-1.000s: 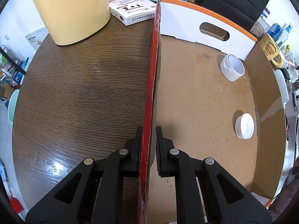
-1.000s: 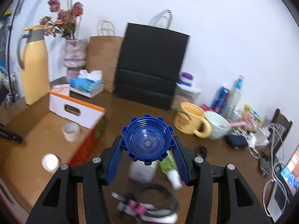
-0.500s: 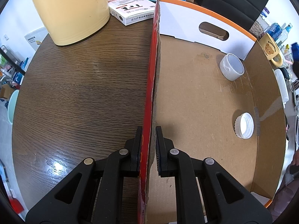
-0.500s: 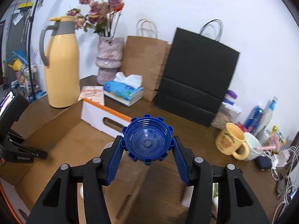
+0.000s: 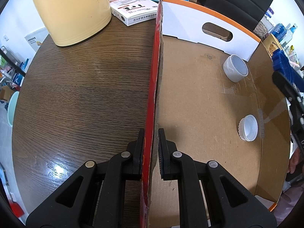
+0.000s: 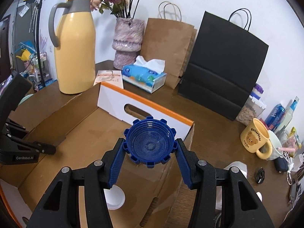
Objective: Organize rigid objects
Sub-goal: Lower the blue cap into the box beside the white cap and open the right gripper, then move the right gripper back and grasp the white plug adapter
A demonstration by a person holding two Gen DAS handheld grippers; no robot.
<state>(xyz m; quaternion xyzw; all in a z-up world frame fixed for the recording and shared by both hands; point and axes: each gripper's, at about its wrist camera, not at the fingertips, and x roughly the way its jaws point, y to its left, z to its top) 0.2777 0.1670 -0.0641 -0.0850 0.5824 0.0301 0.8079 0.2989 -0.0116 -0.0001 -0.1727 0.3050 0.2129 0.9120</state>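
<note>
**Holding a blue cap above an open carton**

Item 1. Right gripper [image 6: 150, 150]: blue-padded fingers clenched on a blue cap [image 6: 150, 142], ribbed around its rim, open side facing the camera. The cap sits between the fingertips, raised over the near right corner of the cardboard box [image 6: 79, 133].

Item 2. Left gripper [image 5: 150, 148]: black fingers straddle the box's red-printed side wall [image 5: 154, 76], one outside, one inside. The outer finger lies against the wall; a thin gap shows on the inner side, so whether it is truly pinching cannot be told.

Item 3. Box contents: a white cup-shaped lid [image 5: 235, 70] on its side near the white end panel with the handle slot [image 5: 217, 31]; a white screw cap [image 5: 248, 127], open side up, close to the right wall.

Item 4. Surroundings on the dark wooden table [image 5: 85, 95]: yellow thermos jug [image 6: 76, 49], tissue box [image 6: 143, 77], pink vase with dried flowers [image 6: 128, 39], brown paper bag [image 6: 167, 45], black paper bag [image 6: 222, 70], yellow bear mug [image 6: 255, 138].
</note>
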